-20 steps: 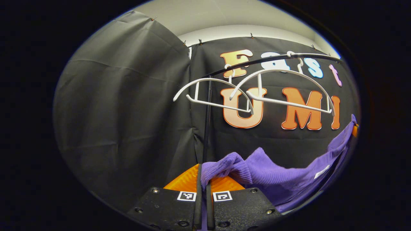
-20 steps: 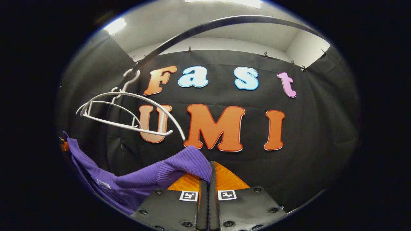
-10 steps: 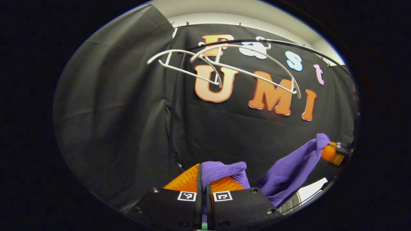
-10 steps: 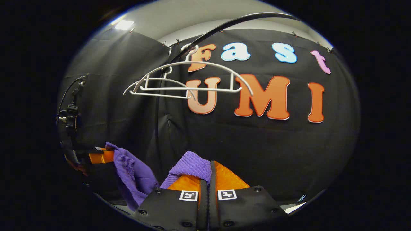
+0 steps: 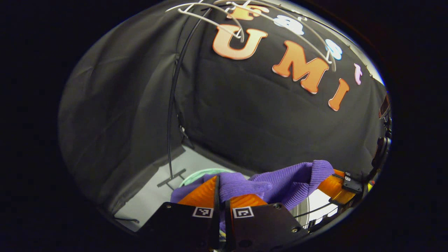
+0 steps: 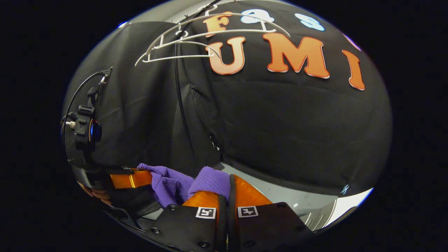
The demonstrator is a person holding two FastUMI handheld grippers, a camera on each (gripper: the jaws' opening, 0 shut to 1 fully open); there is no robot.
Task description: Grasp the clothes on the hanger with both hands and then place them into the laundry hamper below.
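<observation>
A purple knit garment [image 5: 280,183] hangs bunched between both grippers, off the hangers. My left gripper [image 5: 220,187] is shut on one end of it. My right gripper [image 6: 226,187] is shut on the other end of the purple garment [image 6: 175,183]. In the left gripper view the right gripper [image 5: 337,185] is close by at the lower right, cloth in its fingers. The right gripper view has the left gripper [image 6: 129,178] at the lower left with a hand under it. A pale green hamper rim [image 5: 203,173] peeks out on the floor just behind the cloth.
Two bare white hangers [image 6: 196,42] hang on a black rail high above, also at the top of the left gripper view as white hangers [image 5: 217,15]. The rack's thin black upright [image 5: 170,115] runs down to a foot on the grey floor [image 5: 161,196].
Both grippers have dropped well below the hangers with the garment and drawn closer together, so the cloth now bunches. The floor and hamper rim have come into view.
</observation>
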